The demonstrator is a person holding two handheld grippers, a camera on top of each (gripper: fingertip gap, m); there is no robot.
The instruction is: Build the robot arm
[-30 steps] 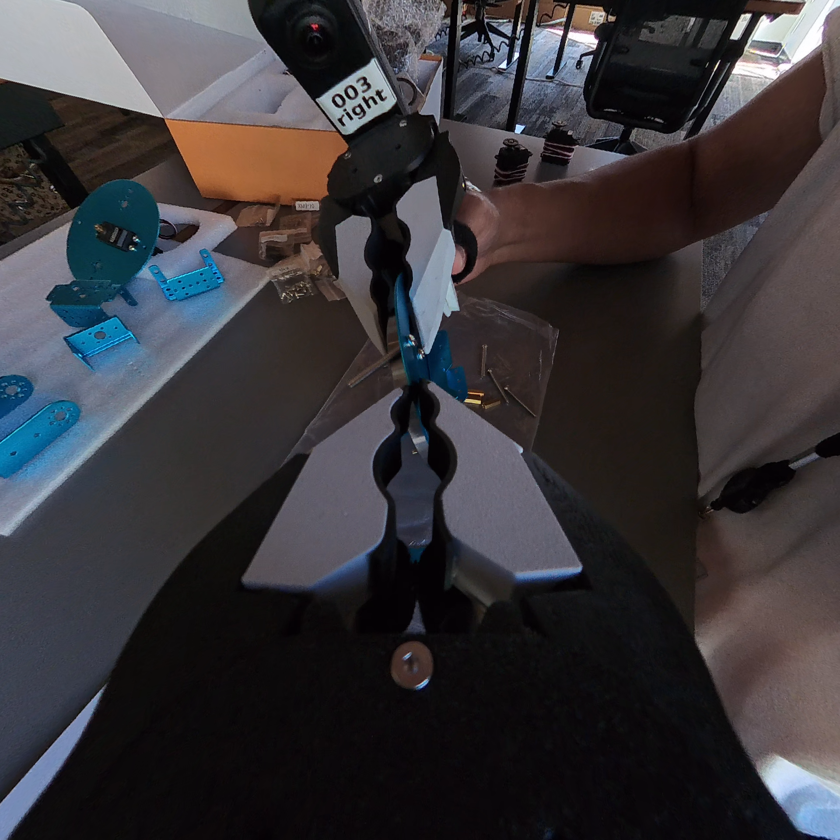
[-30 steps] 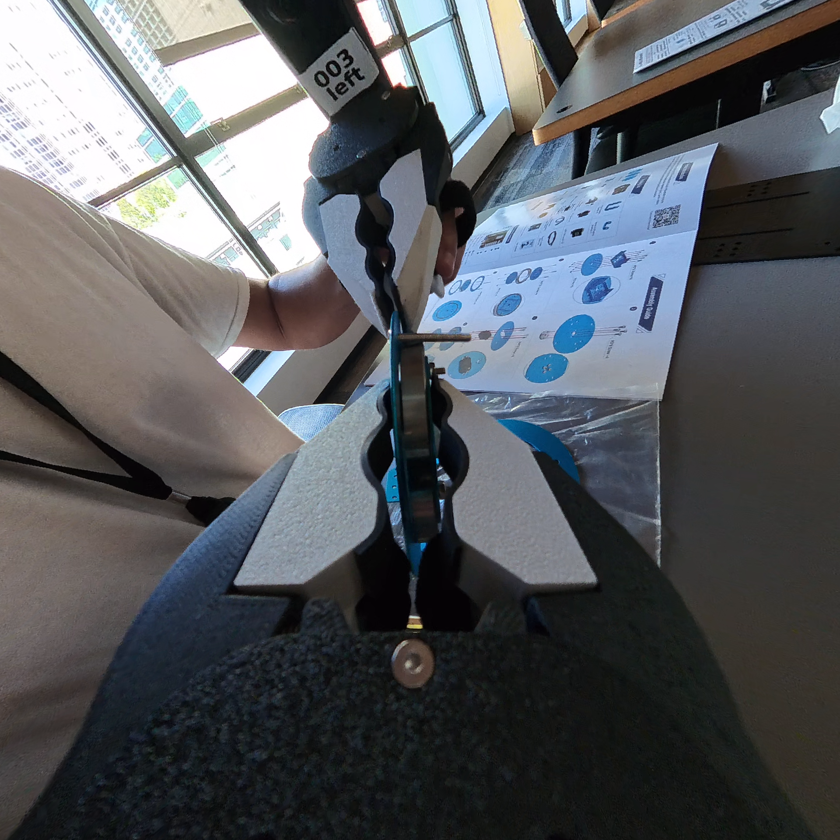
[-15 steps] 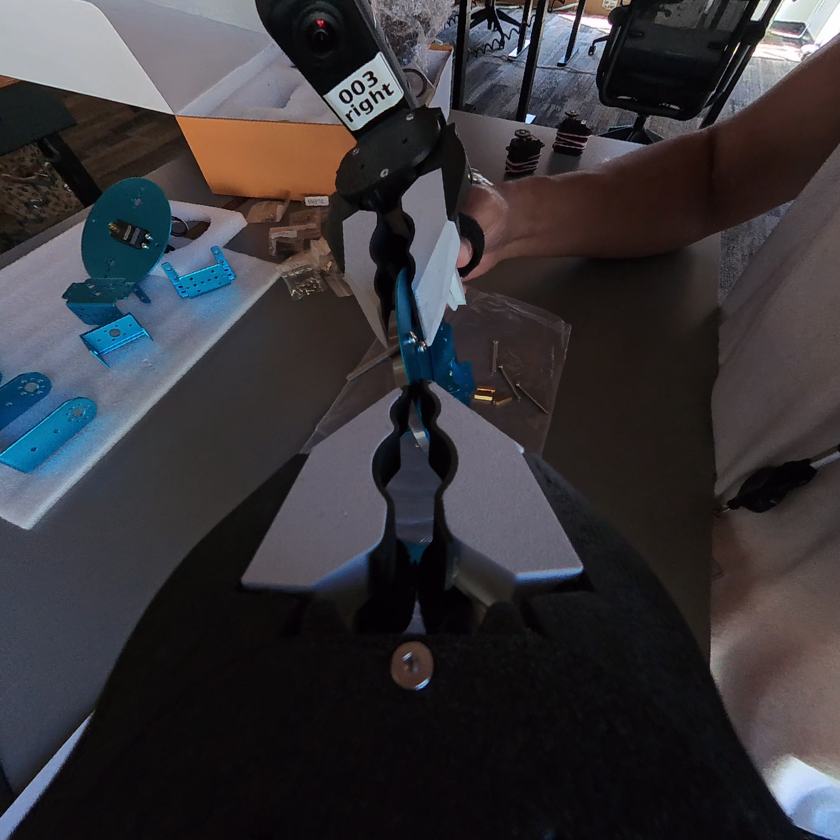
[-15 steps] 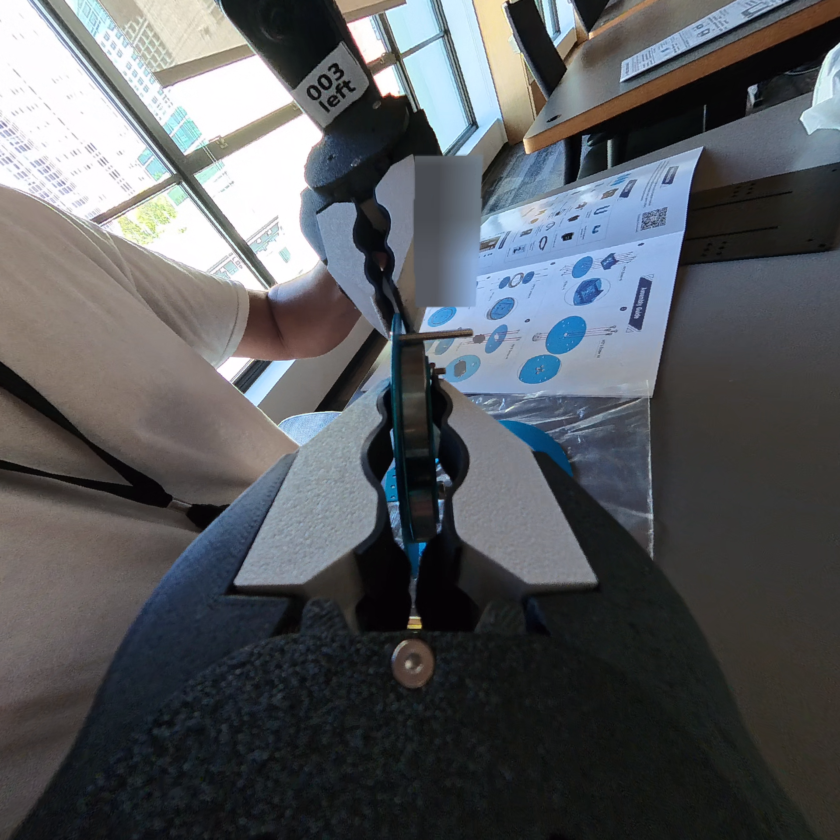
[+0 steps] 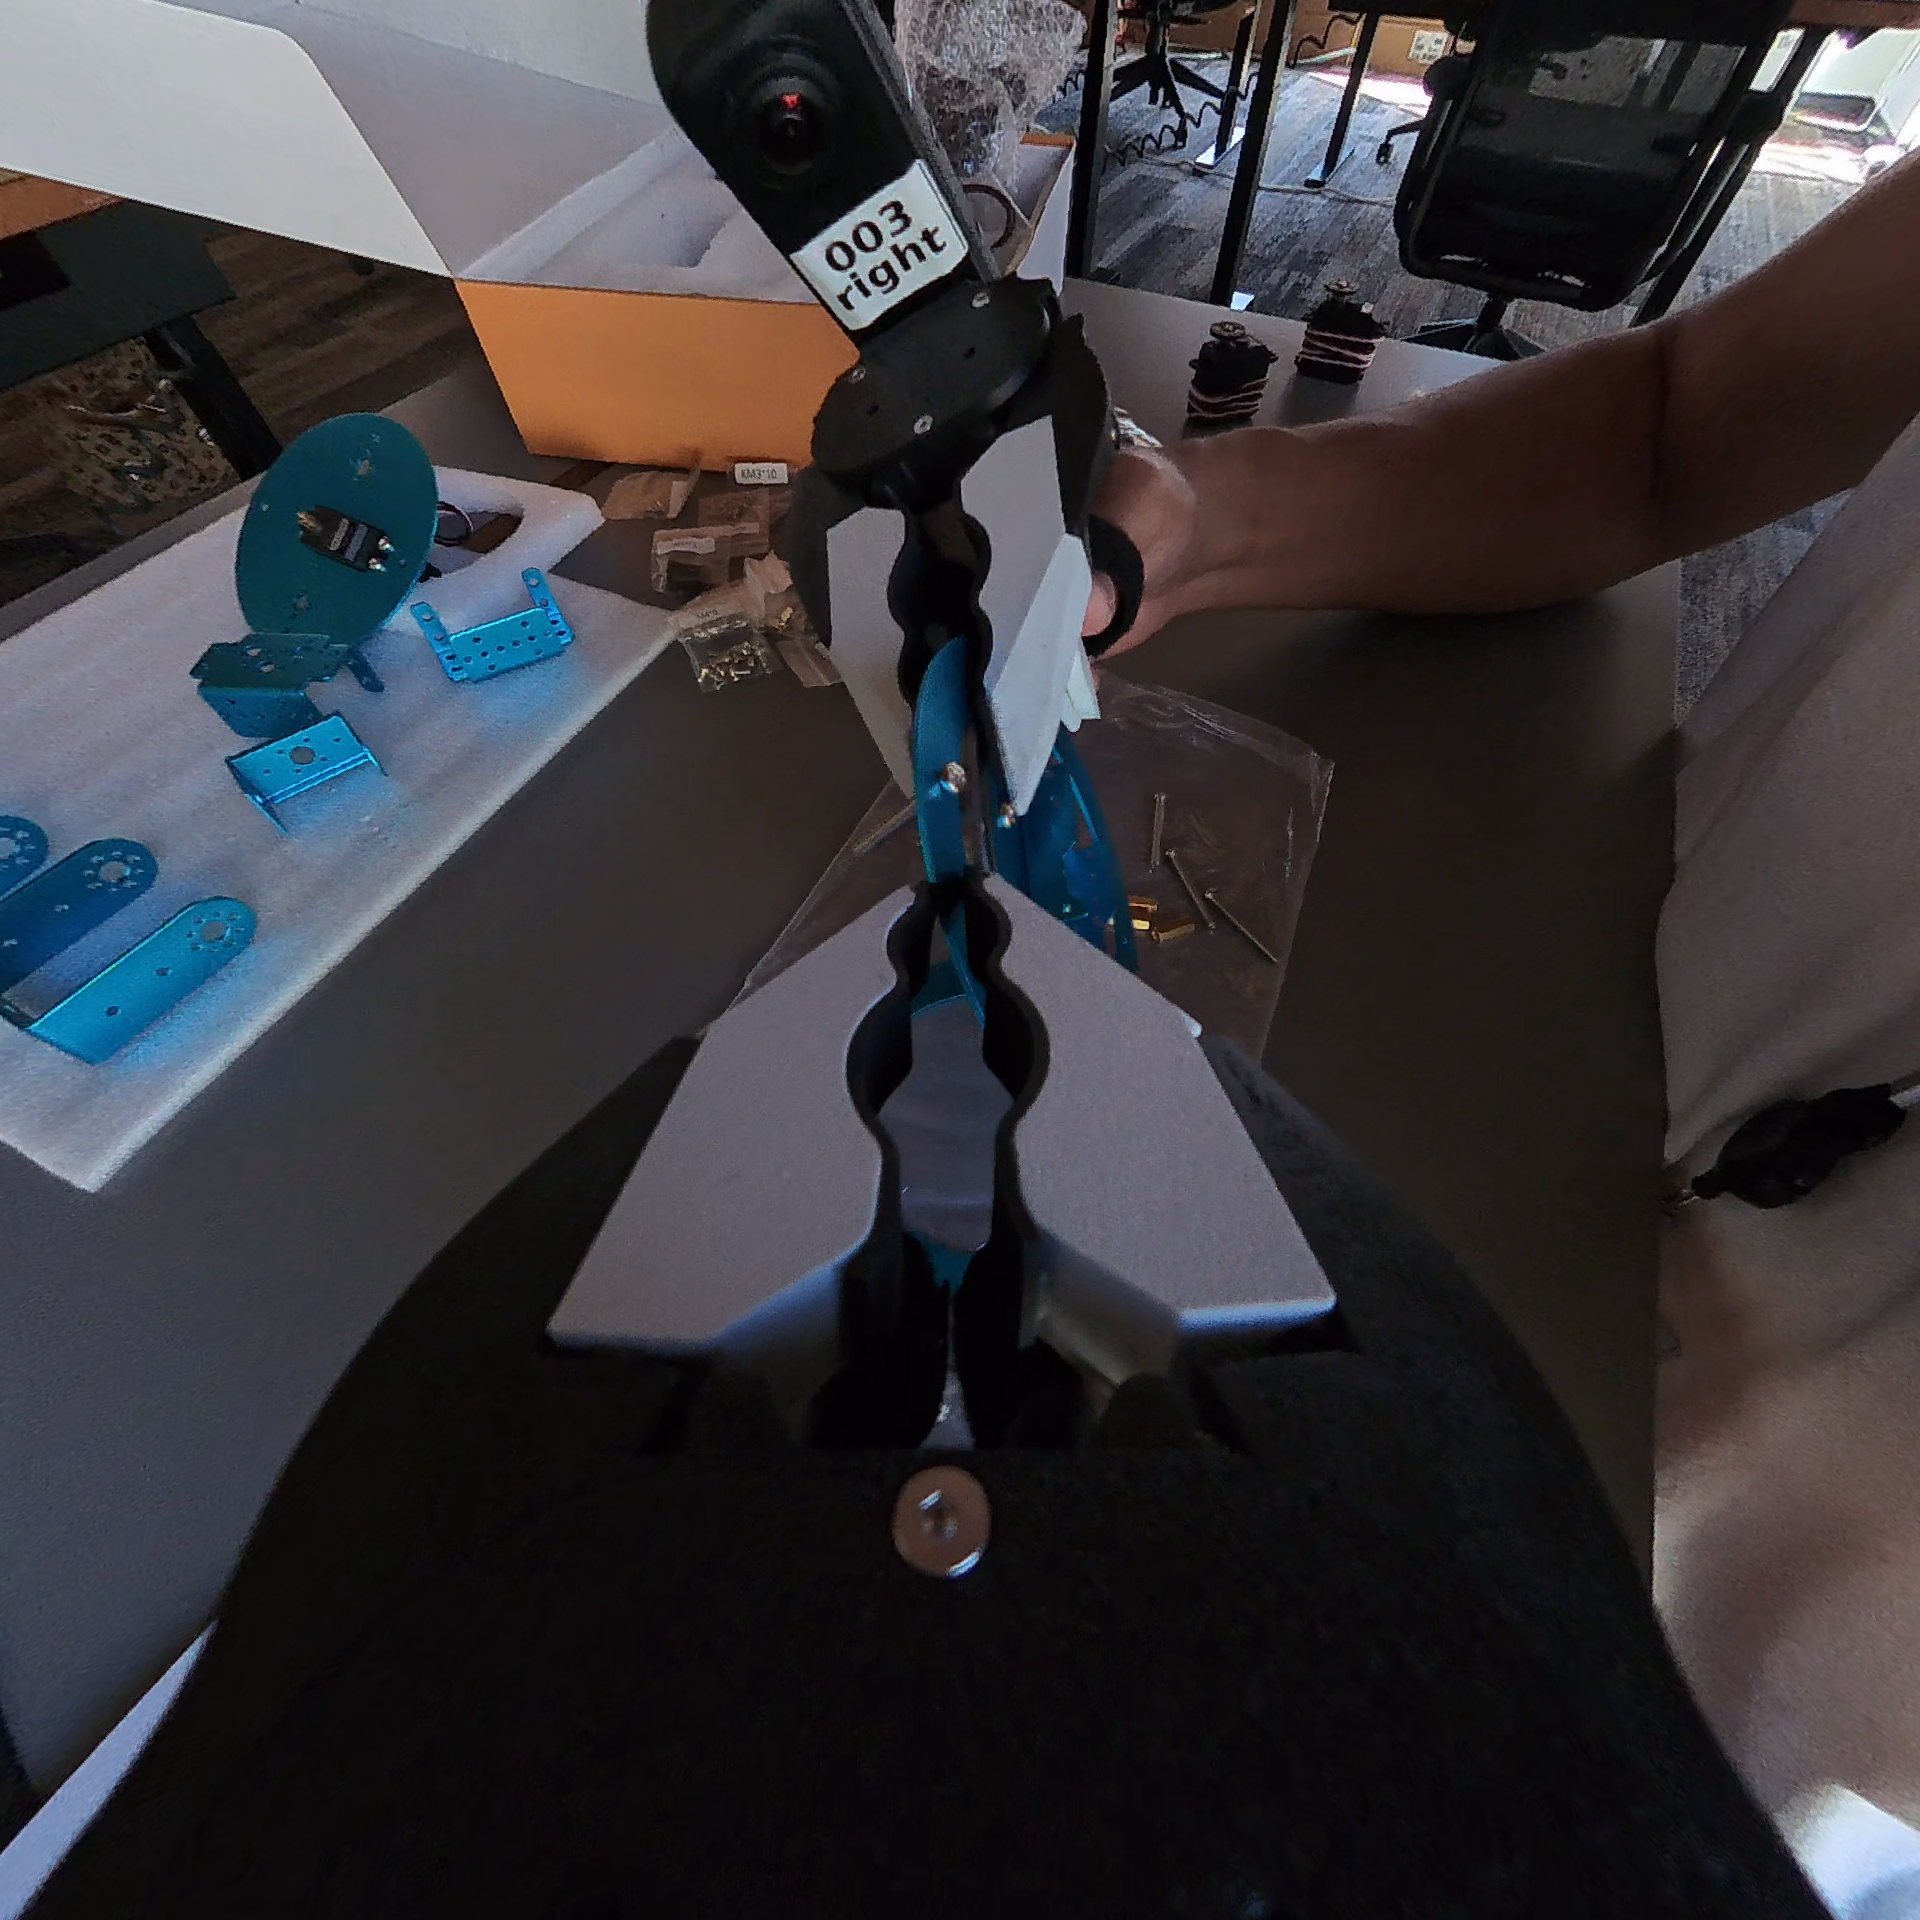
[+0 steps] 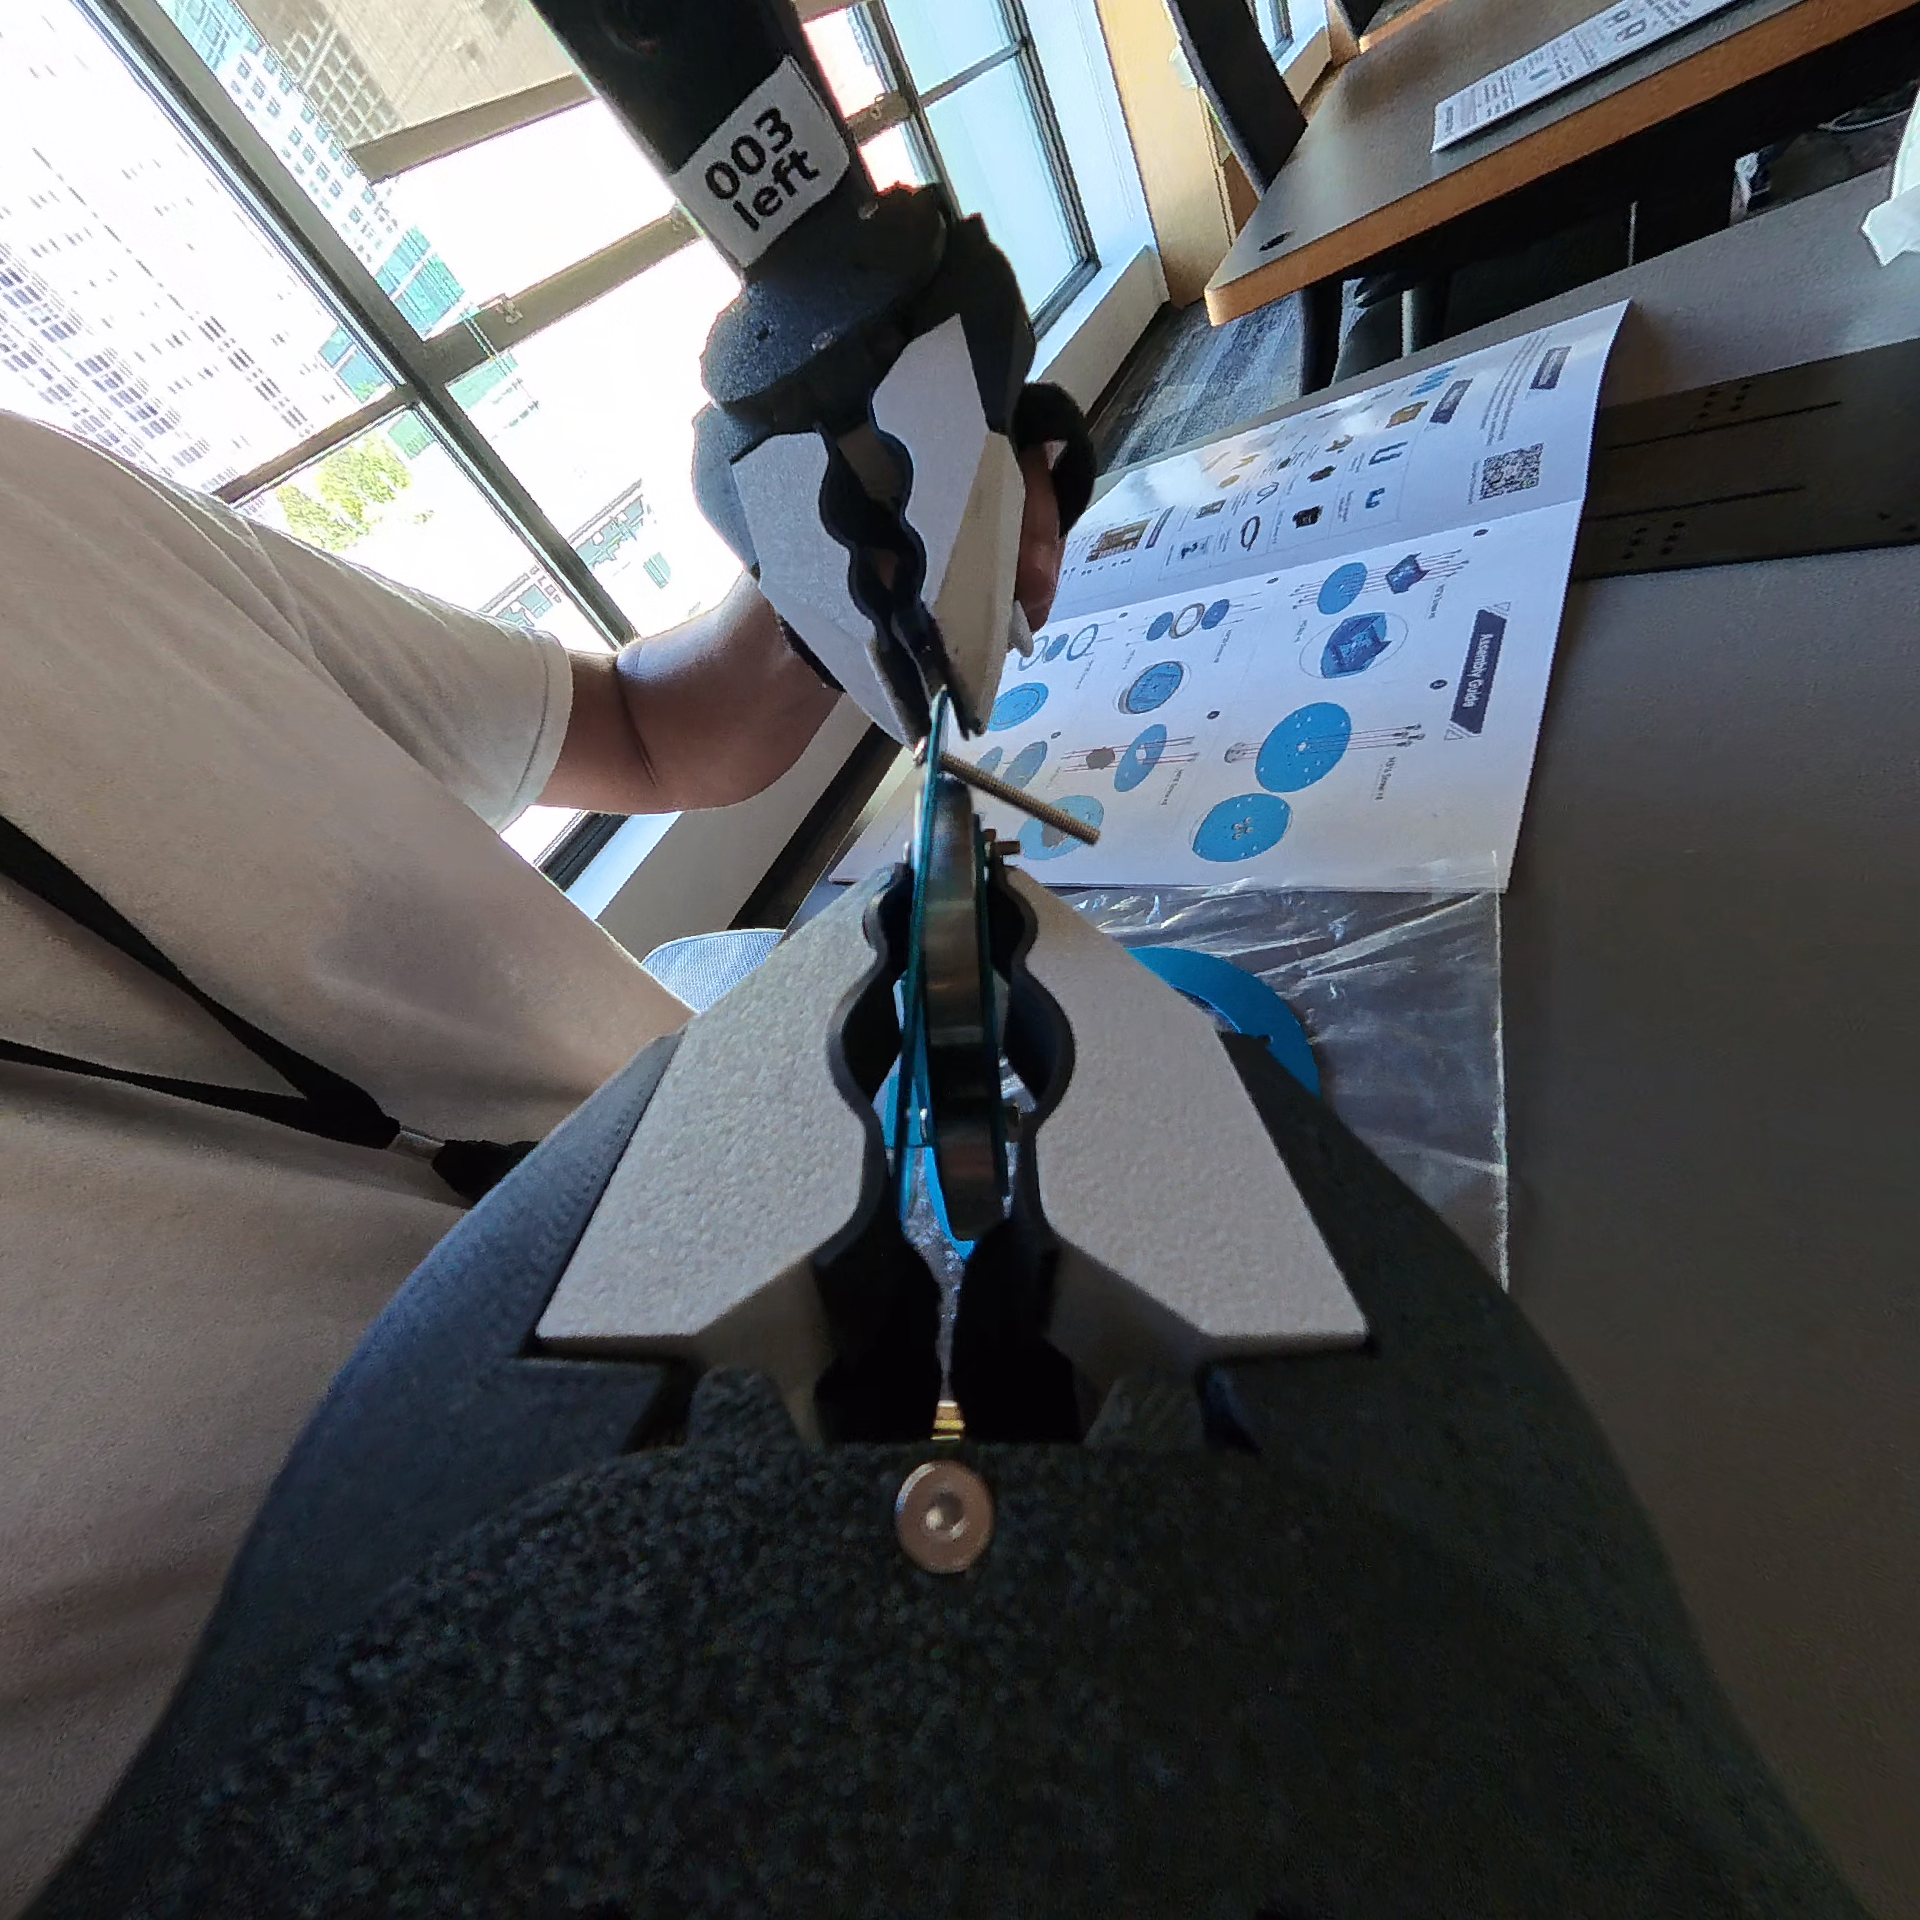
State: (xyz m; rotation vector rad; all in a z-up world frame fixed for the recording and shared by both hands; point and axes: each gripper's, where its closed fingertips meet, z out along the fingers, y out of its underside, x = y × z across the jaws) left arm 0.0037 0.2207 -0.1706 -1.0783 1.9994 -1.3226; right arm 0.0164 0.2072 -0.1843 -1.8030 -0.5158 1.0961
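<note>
Foam sheet (image 5: pixel 343 831) with loose blue metal parts (image 5: pixel 125 966) lies along the table's (image 5: pixel 520 935) left edge. Mid-table, both tools meet over a clear bag (image 5: pixel 1226 821). The left tool (image 5: pixel 951 914) is clamped on the near rim of a blue disc stack (image 5: pixel 940 790); the right tool (image 6: pixel 945 904) is clamped on its far rim. A long screw (image 6: pixel 1023 800) pokes through it. Loose screws (image 5: pixel 1195 883) lie on the bag.

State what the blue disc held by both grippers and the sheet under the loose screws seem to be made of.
Blue disc: probably anodised metal, judging by its even satin blue sheen and thin rigid edge. Sheet: clear plastic film, glossy and wrinkled, table visible through it.
</note>
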